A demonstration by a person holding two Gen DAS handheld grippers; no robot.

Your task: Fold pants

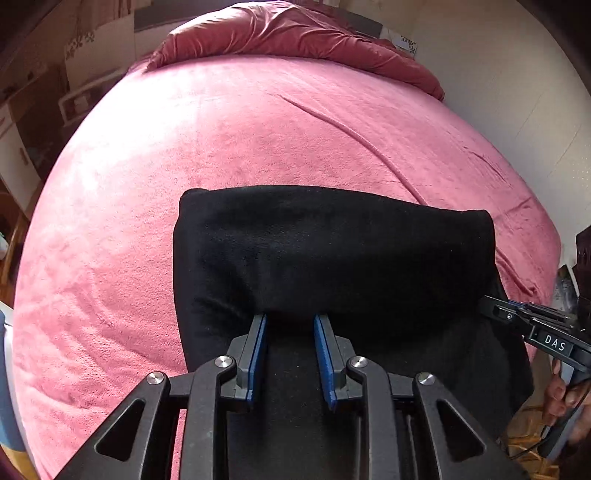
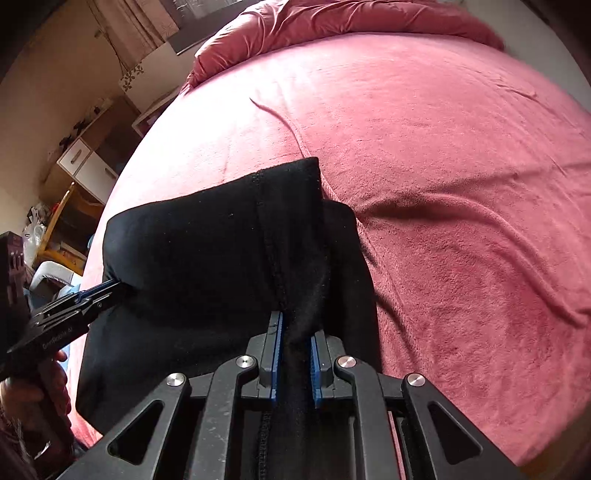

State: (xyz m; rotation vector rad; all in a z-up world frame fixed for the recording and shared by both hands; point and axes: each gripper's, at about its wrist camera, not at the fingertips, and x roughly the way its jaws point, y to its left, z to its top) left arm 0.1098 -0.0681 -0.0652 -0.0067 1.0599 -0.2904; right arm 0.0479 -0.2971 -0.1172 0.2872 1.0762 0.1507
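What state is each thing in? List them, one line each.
pants: black, folded over, lying on the bed, near edge in both grippers
left gripper: jaws slightly apart, fabric between them; whether the pads press it is unclear
right gripper: shut on a bunched fold of the pants
blanket: pink, spread over the bed, a few creases
duvet: dark red, bunched at the far end

Home bedroom. Wide bed under fuzzy pink blanket (image 1: 258,147); crumpled dark-red velvet duvet (image 1: 295,37) heaped at far end. Beige curtain (image 2: 136,26), white-drawered wooden cabinet (image 2: 88,162), wooden chair (image 2: 66,218) alongside. Plain light wall (image 1: 498,74) at bed's other side.
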